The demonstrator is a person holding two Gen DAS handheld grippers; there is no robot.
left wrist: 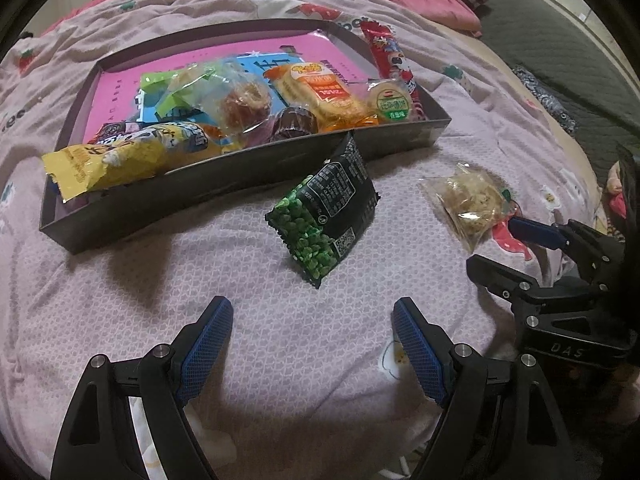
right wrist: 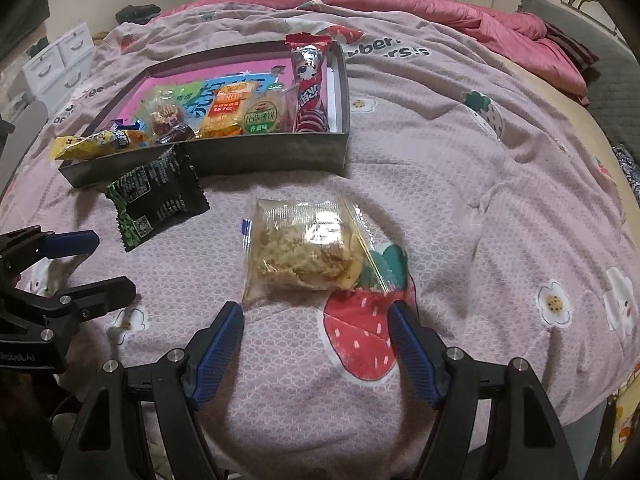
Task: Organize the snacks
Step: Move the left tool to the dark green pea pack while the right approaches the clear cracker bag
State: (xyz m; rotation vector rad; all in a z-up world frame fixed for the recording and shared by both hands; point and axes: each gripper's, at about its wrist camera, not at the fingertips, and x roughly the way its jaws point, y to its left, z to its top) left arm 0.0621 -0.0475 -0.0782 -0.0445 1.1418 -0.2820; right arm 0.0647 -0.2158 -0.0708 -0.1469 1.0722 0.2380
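Observation:
A black and green pea packet [left wrist: 324,216] lies on the bedspread, one corner leaning on the dark shallow box [left wrist: 160,200]. My left gripper [left wrist: 312,308] hovers open just short of it, nothing between its blue pads. A clear bag with a crumbly cookie [right wrist: 304,248] lies to the right. My right gripper [right wrist: 316,310] stands open just before its near edge, without touching it. The box [right wrist: 264,156] holds several snacks, among them a yellow packet [left wrist: 120,156] hanging over its near wall and a red stick pack [right wrist: 310,84]. Each view shows the other gripper at its edge [left wrist: 492,242] [right wrist: 114,262].
Everything rests on a soft pink bedspread [right wrist: 460,208] with strawberry and flower prints. A rumpled pink quilt [right wrist: 420,4] lies at the back. White drawers [right wrist: 56,60] stand beyond the bed on the left. The bed's edge drops off at the right.

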